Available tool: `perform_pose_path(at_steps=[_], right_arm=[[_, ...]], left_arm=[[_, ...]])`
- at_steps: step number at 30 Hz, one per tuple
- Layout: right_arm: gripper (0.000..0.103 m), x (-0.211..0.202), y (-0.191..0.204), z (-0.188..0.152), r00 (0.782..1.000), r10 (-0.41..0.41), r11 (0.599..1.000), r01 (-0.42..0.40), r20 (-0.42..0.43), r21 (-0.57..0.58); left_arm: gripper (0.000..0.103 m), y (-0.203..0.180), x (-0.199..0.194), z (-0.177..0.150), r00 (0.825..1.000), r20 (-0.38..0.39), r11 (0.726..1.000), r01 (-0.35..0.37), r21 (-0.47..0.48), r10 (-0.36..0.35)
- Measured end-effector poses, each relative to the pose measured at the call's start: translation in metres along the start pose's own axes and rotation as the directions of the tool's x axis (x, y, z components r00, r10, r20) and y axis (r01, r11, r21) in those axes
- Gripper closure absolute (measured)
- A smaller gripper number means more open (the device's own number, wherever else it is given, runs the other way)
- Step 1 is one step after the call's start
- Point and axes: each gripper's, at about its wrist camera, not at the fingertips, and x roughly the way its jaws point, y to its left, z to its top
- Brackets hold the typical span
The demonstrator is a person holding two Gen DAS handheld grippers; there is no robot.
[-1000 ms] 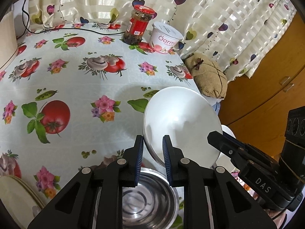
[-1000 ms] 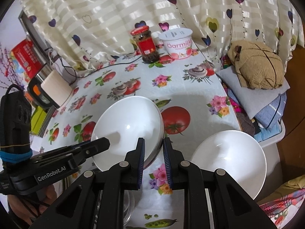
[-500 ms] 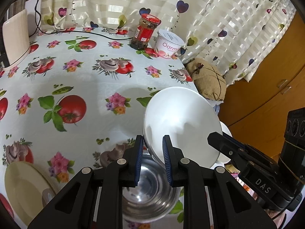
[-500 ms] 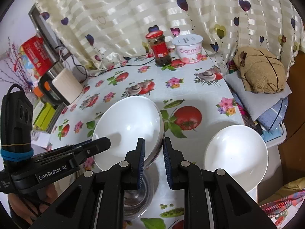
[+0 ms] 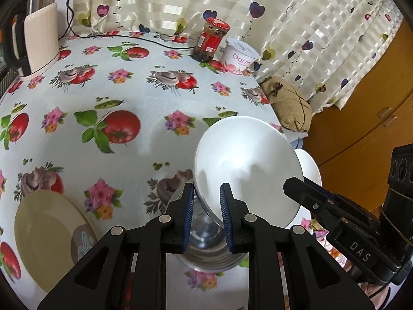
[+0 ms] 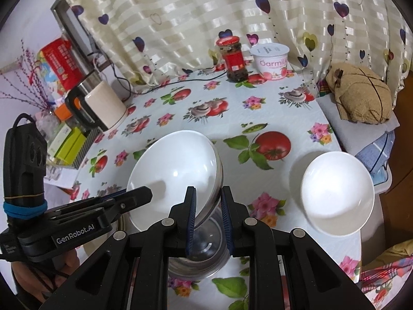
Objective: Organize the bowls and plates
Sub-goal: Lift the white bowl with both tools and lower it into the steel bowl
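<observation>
A large white bowl (image 5: 247,170) is held in the air, tilted, by both grippers on opposite rims. My left gripper (image 5: 206,201) is shut on its near rim; my right gripper (image 6: 207,201) is shut on the other rim of the same bowl (image 6: 175,173). A steel bowl (image 5: 206,245) stands on the table right below it, also in the right wrist view (image 6: 201,253). A smaller white bowl (image 6: 338,196) sits at the table's right edge. A cream plate (image 5: 49,237) lies at the front left.
A red-lidded jar (image 5: 210,40) and a yogurt tub (image 5: 238,56) stand at the back by the curtain. A kettle (image 6: 100,106) and boxes are at the left. A brown bundle (image 6: 361,93) on folded cloth lies off the table's right edge.
Both grippers have lifted the white bowl up and back from the table, so more tablecloth, the cream plate and the steel bowl below show.
</observation>
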Motion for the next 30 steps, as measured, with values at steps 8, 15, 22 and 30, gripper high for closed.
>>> perform_pose_path(at_steps=[8, 15, 22, 30], right_arm=[[0.084, 0.003, 0.005, -0.013, 1.0, 0.013, 1.0, -0.013, -0.028, 0.002], [0.084, 0.008, 0.003, -0.02, 0.999, 0.016, 1.0, -0.016, -0.051, 0.006], [0.084, 0.019, -0.002, -0.026, 0.996, 0.02, 1.0, -0.019, -0.083, 0.016], [0.084, 0.029, -0.005, -0.032, 0.994, 0.016, 1.0, -0.014, -0.112, 0.02]], left_arm=[[0.081, 0.005, 0.001, -0.013, 0.999, -0.027, 1.0, -0.018, -0.005, 0.017], [0.081, 0.008, 0.008, -0.021, 0.998, -0.052, 1.0, -0.027, -0.01, 0.026], [0.081, 0.011, 0.016, -0.025, 0.997, -0.073, 0.999, -0.036, -0.019, 0.034], [0.081, 0.014, 0.023, -0.03, 0.995, -0.088, 0.999, -0.041, -0.013, 0.04]])
